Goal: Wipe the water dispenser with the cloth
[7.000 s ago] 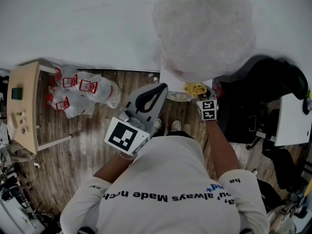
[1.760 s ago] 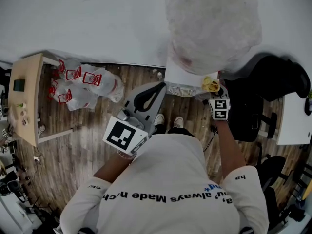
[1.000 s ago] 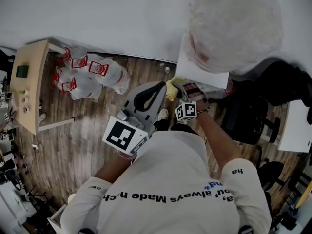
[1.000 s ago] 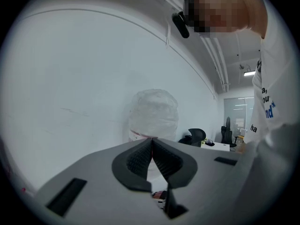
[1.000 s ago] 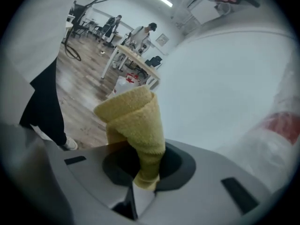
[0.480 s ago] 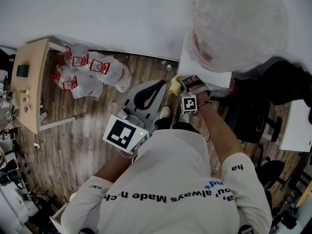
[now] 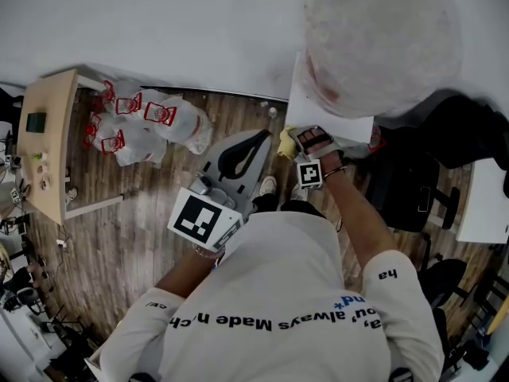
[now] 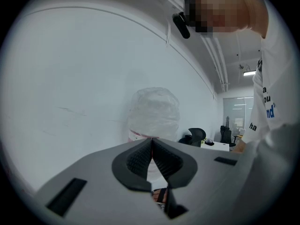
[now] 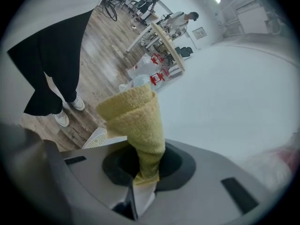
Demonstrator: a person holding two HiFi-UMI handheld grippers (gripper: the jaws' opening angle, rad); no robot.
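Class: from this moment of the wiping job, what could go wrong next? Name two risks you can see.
1. The right hand-held gripper pinches only a narrow end of the yellow cloth; rubbing may tug it free.
2. The big wrapped bottle sits atop the water dispenser, and the shut left hand-held gripper steadies nothing; a hard push might rock it.

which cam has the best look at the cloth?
Right gripper view: the cloth fills the centre, pinched between the jaws of the right gripper, weave visible. Head view shows only a small yellow patch of it by the water dispenser. Left gripper view doesn't show it.
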